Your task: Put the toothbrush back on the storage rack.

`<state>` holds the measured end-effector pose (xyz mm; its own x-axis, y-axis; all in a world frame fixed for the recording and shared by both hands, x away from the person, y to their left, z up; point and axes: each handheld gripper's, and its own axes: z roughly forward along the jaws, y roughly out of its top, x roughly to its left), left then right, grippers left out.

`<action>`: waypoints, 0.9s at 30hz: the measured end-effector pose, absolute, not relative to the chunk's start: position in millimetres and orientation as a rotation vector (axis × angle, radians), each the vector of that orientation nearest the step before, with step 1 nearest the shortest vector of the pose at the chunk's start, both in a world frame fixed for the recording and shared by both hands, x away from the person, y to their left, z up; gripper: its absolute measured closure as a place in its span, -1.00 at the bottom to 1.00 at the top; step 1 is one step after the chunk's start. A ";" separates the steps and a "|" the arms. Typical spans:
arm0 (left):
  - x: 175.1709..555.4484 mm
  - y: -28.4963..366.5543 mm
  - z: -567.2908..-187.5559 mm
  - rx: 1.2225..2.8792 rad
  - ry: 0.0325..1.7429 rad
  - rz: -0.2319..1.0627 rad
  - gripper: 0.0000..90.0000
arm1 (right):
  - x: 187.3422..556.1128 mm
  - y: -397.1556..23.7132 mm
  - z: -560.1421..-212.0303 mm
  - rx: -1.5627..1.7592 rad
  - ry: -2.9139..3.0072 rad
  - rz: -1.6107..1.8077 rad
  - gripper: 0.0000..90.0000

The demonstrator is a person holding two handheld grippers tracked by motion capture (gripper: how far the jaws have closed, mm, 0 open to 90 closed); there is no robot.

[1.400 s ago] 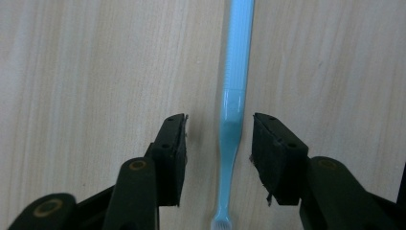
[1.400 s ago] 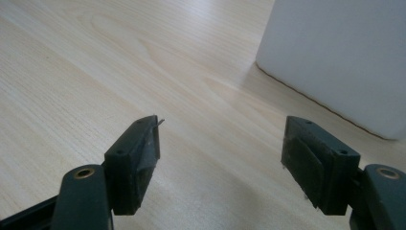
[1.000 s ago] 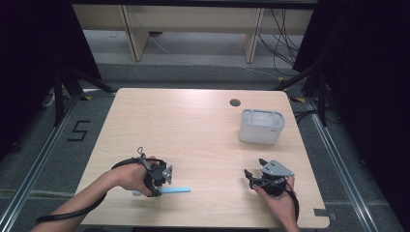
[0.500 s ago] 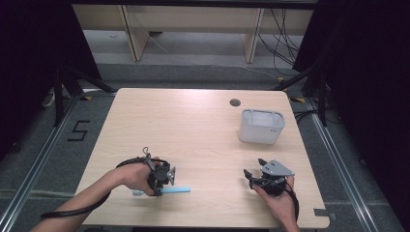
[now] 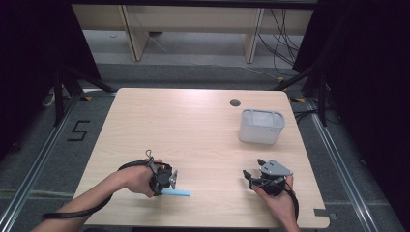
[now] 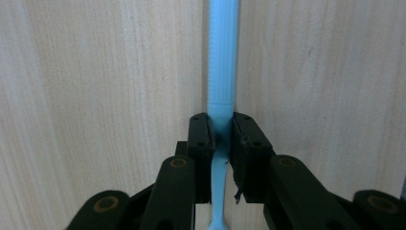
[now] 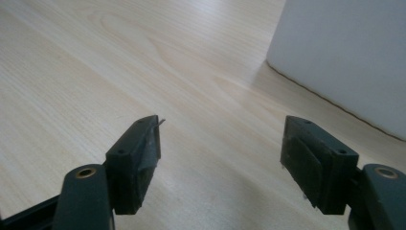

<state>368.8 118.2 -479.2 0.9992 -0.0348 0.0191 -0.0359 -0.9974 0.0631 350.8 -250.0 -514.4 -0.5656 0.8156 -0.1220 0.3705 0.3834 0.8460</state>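
1. The bench (image 5: 193, 130) is a pale wood top, and the person's two forearms come in from its near edge.
2. The left tongs (image 5: 167, 180) sit near the front-left part of the bench, held in the person's left hand (image 5: 137, 178).
3. In the left gripper view, the left tongs (image 6: 221, 139) are clamped on a light blue toothbrush-like stick (image 6: 222, 72); both black pads press its narrow neck, and its ribbed handle runs straight ahead, lying along the wood grain.
4. From the high view, the blue stick (image 5: 177, 193) lies flat on the bench just in front of the left tongs, pointing toward the right side.
5. The right tongs (image 5: 254, 175) rest at the front-right of the bench in the person's right hand (image 5: 275, 199), a grey three-cornered plate on top.
6. In the right gripper view, the right tongs (image 7: 220, 153) stand wide apart with nothing but bare wood between them.
7. A white, translucent bin (image 5: 261, 126) stands on the bench beyond the right tongs, well apart from the blue stick; its wall (image 7: 344, 57) shows ahead and to the right in the right gripper view.
8. A small dark round hole (image 5: 235, 102) sits in the bench near its far edge, behind the bin.
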 end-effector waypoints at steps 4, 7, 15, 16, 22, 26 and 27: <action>368.8 117.9 -479.1 3.079 -0.068 0.023 0.74 | 348.8 -245.3 -512.8 1.007 2.170 1.087 -0.17; 369.3 117.9 -478.3 3.087 -0.077 0.012 0.74 | 348.2 -240.9 -509.4 0.964 2.209 1.078 -0.09; 366.8 109.1 -464.8 3.071 -0.121 0.026 0.74 | 345.2 -205.4 -490.6 0.723 2.460 1.028 0.00; 366.6 107.5 -462.8 3.068 -0.127 0.030 0.74 | 344.5 -201.2 -489.0 0.704 2.481 1.031 0.00; 366.1 96.4 -453.6 3.057 -0.174 0.046 0.74 | 337.1 -167.8 -477.8 0.543 2.645 1.077 0.03; 365.4 89.5 -450.9 3.048 -0.207 0.052 0.74 | 333.7 -151.0 -476.2 0.488 2.693 1.104 0.03; 365.6 87.9 -450.6 3.048 -0.214 0.052 0.74 | 335.1 -145.0 -477.6 0.425 2.689 1.115 0.03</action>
